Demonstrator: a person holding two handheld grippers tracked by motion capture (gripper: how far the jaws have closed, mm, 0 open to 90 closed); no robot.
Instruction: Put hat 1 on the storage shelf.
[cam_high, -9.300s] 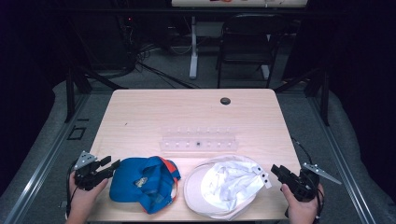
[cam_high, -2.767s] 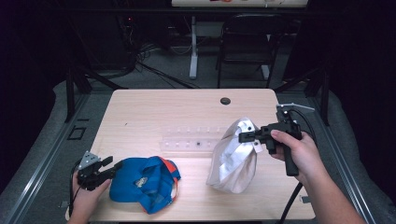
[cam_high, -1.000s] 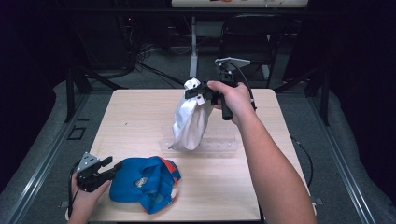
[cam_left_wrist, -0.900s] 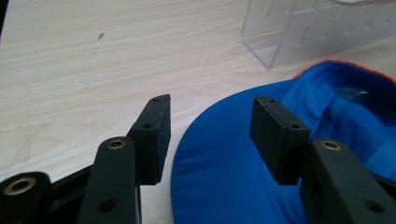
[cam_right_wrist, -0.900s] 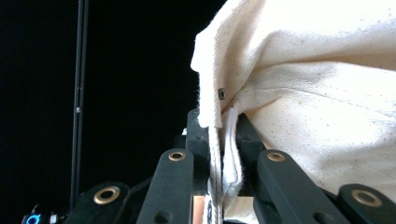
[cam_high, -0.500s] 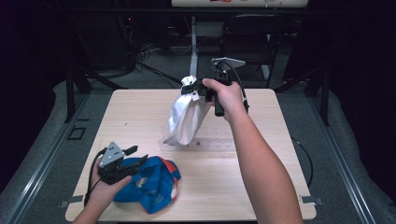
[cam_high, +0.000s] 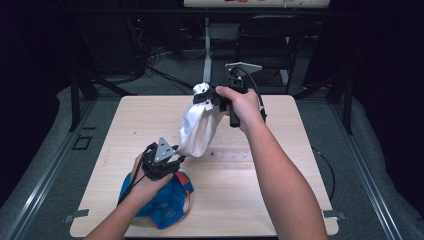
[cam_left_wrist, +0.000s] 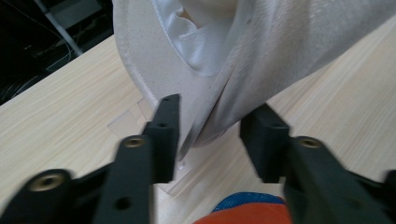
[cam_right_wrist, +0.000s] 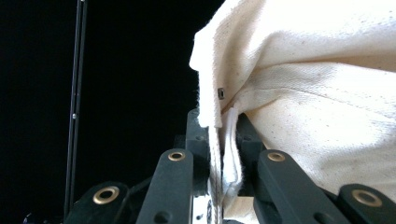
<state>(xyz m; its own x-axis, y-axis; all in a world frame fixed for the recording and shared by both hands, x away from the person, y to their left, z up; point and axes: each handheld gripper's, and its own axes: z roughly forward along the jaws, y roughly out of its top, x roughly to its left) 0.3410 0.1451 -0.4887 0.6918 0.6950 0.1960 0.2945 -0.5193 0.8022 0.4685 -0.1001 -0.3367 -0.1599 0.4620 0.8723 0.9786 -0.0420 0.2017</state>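
Observation:
A white cap (cam_high: 200, 127) hangs folded over the table, and my right gripper (cam_high: 202, 95) is shut on its top edge. In the right gripper view the cloth (cam_right_wrist: 327, 93) is pinched between the jaws of that gripper (cam_right_wrist: 223, 140). My left gripper (cam_high: 179, 159) is open at the cap's lower end. In the left gripper view its jaws stand on either side of the hanging brim (cam_left_wrist: 261, 56), with the gripper (cam_left_wrist: 212, 135) not closed on it. A blue and orange cap (cam_high: 162, 205) lies on the table under my left hand, and its edge (cam_left_wrist: 243, 212) shows below the jaws.
A clear plastic tray (cam_high: 235, 156) lies flat at mid-table, partly behind the white cap; its corner (cam_left_wrist: 130, 119) shows in the left gripper view. The wooden table (cam_high: 145, 115) stands on a dark floor, with a chair and cables behind it.
My left gripper has left the blue cap, moving up and right to the white cap's lower edge. The right gripper has barely shifted and still holds the cap aloft.

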